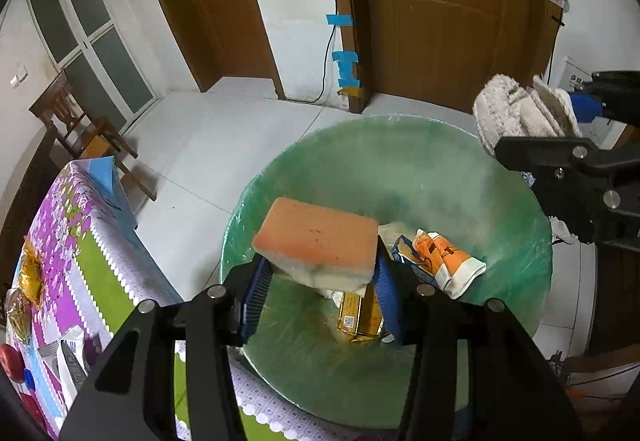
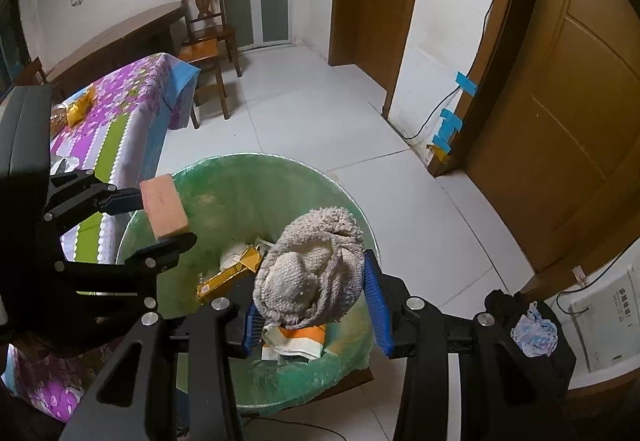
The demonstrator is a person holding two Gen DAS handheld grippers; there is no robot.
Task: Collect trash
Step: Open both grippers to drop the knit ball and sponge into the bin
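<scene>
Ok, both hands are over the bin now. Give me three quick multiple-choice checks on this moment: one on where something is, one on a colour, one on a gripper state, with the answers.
1. Where is the sponge?
A. lying on the floor
B. held over the open bin
C. on the wooden chair

2. What colour is the liner of the bin?
A. green
B. black
C. red

3. What is the right gripper doing?
A. standing open with nothing in it
B. shut on the sponge
C. shut on the cloth

Answers:
1 B, the left gripper holds the sponge between its blue pads above the bin's mouth.
2 A, translucent green plastic is folded over the rim in both views.
3 C, the crumpled grey-white cloth sits pinched between the right gripper's pads, above the trash already in the bin.
</scene>
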